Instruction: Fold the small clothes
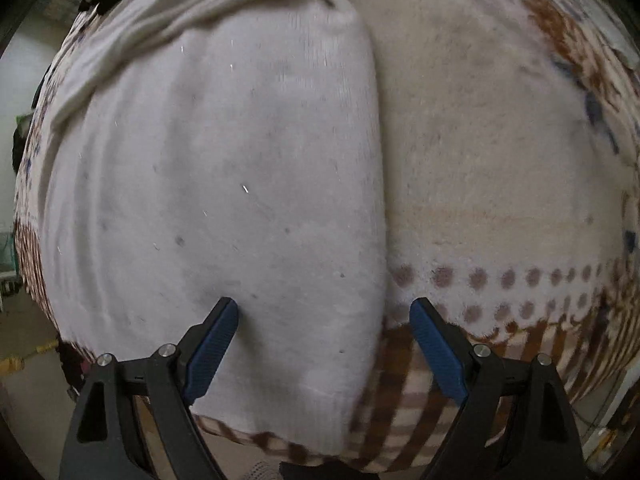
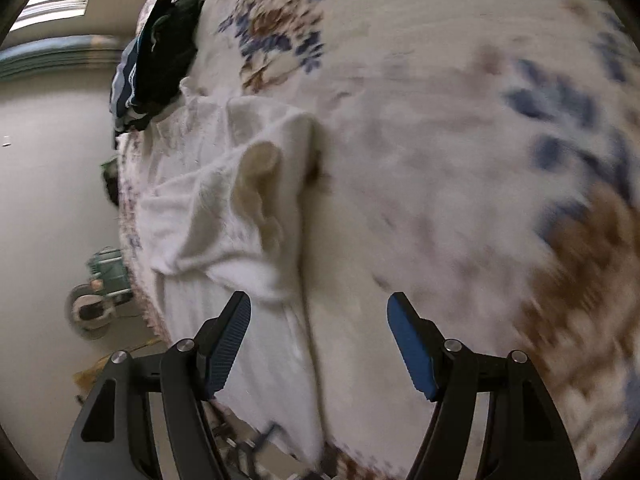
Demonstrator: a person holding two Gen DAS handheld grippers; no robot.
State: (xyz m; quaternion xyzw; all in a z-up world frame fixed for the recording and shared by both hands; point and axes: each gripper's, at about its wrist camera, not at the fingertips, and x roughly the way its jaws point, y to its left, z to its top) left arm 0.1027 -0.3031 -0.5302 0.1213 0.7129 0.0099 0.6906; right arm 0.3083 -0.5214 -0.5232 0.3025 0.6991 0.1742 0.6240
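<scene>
**White knit garment flat on the patterned blanket, both grippers spread wide above it**

In the left wrist view, a white knit garment (image 1: 216, 184) fills the left and middle of the frame, lying flat on a cream blanket (image 1: 500, 168) printed with brown dots, brown stripes and blue-and-brown flowers. The garment's upper part is bunched into long folds toward the top left; its straight right edge runs down the centre of the frame, and its ribbed hem lies near the blanket's lower edge. The left gripper (image 1: 324, 312) hangs over the lower part of the garment with its blue-padded fingers far apart and nothing between them; the left pad sits over the white knit, the right pad over the dotted band of the blanket just beside the garment's edge.

In the right wrist view, floor and a window lie at far left, and a pile of dark clothes (image 2: 160, 56) rests near the blanket's edge at the upper left. The same white garment (image 2: 240, 200) lies along the left edge of the blanket (image 2: 460, 160), with a rumpled, puckered section in the middle, possibly a sleeve opening, though motion blur makes that uncertain. The right gripper (image 2: 319, 304) is also wide open and empty, its left pad above the garment's lower portion and its right pad above bare blanket.
</scene>
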